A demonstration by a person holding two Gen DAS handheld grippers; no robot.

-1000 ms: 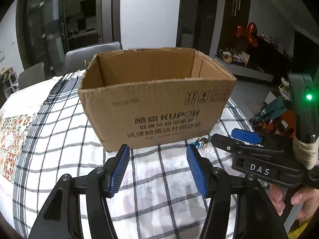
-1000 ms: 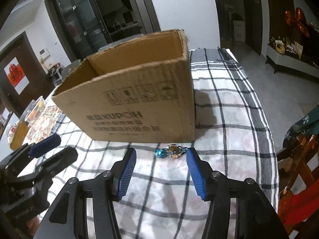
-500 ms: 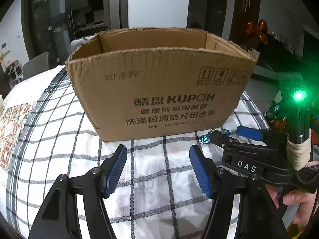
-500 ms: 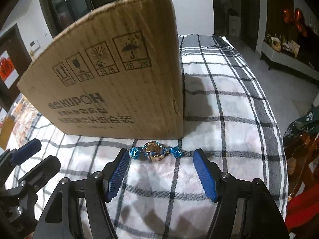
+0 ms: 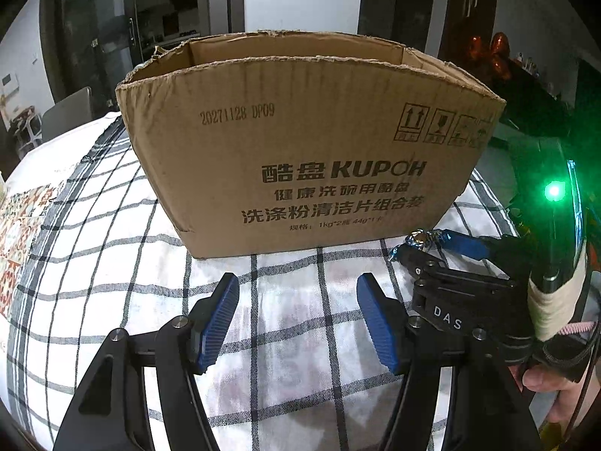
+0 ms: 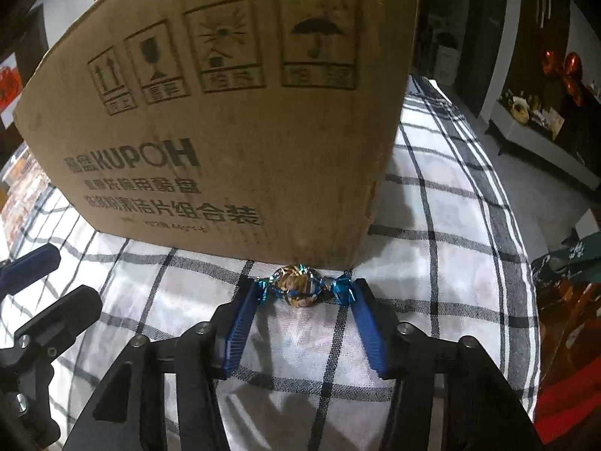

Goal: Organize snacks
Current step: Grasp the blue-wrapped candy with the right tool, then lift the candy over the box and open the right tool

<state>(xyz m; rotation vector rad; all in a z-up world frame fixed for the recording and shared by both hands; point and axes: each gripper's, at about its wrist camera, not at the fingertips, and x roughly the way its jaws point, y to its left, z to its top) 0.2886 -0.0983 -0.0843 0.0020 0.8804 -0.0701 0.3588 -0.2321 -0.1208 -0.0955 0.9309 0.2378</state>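
Observation:
A wrapped candy [image 6: 300, 290] with gold foil and blue twisted ends lies on the checked tablecloth, against the foot of the open cardboard box [image 6: 233, 112] near its right corner. My right gripper [image 6: 302, 293] is open, low on the cloth, its fingertips at the candy's two twisted ends. In the left wrist view the candy [image 5: 422, 239] shows between the right gripper's fingers [image 5: 462, 244]. My left gripper [image 5: 298, 304] is open and empty, in front of the box [image 5: 308, 143].
The checked tablecloth [image 5: 112, 263] covers the table; a patterned mat [image 5: 18, 233] lies at the left. A grey chair [image 5: 67, 112] stands behind the table. At the right edge there are green and red items [image 6: 563, 300] beside the table.
Both grippers have moved closer to the box and lower. My right gripper has come up to the candy, so its fingertips now flank the wrapper ends.

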